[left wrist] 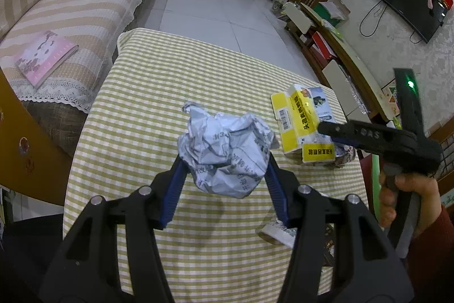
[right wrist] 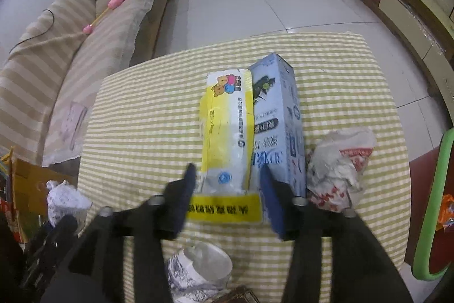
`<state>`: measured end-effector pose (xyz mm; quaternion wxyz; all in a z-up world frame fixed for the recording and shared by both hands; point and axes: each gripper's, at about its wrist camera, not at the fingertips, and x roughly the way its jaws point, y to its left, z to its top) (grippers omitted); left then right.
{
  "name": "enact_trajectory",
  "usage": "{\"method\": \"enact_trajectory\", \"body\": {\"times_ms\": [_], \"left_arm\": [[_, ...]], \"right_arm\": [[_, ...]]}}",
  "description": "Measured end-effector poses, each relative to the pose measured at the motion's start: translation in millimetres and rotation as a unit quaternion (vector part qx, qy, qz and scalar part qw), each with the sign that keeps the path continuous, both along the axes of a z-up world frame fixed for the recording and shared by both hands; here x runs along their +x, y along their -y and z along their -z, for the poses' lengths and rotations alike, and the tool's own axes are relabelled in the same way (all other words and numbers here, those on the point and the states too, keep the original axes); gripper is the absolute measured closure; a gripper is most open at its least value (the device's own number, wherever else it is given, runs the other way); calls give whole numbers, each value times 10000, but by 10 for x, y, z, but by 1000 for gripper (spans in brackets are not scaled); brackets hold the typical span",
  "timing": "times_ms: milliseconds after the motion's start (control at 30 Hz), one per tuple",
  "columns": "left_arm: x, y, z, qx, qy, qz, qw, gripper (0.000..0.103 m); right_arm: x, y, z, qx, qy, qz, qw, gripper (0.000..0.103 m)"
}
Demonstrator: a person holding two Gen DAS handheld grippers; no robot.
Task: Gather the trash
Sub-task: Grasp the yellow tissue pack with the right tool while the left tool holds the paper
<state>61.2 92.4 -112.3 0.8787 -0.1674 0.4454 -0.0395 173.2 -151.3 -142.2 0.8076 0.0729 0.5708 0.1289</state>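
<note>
A crumpled ball of printed paper hangs above the checked tablecloth, and my left gripper is shut on it with its blue fingers on both sides. The same ball shows at the left edge of the right wrist view. A yellow carton lies on the cloth beside a blue carton. My right gripper straddles the yellow carton's near end, jaws apart, pads not clearly pressing it. A hand holds that gripper.
A crumpled white and red bag lies right of the cartons. A patterned paper cup sits near the table's front edge. A striped sofa with a pink book runs along the left. A green chair frame stands at right.
</note>
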Motion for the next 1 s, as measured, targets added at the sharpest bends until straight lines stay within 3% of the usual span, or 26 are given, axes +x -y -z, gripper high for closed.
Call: {"method": "enact_trajectory", "body": {"times_ms": [167,267,333,400,533,800,1000], "left_arm": [[-4,-8,7,-22,1,-4,10000,51],[-2,-25,13,-49,-8,-23,10000,51],[-9,-41,20,-69,-14,-42,10000,51],[-11,-53,24,-79,-24,-62,9999,51],[-17,-105,14,-85,-20,-121,9999,51],[-44,-85,15,-85,-71,-176,9998,51],[-70,61,-70,-37,3,21,10000,51]], "right_arm": [[133,-381,96,-460,34,-465,9979,22],[151,-633,190,-925,138,-798,9924,17],[179,-749,224,-1039,95,-953,9900,21],[202,-812,328,-1051,-86,-953,9898,45],[134,-799,328,-754,27,-816,9938,55],[-326,-543,-13,-147,410,-674,9968,56],[-818,-236,-329,-72,773,-363,9963,56]]}}
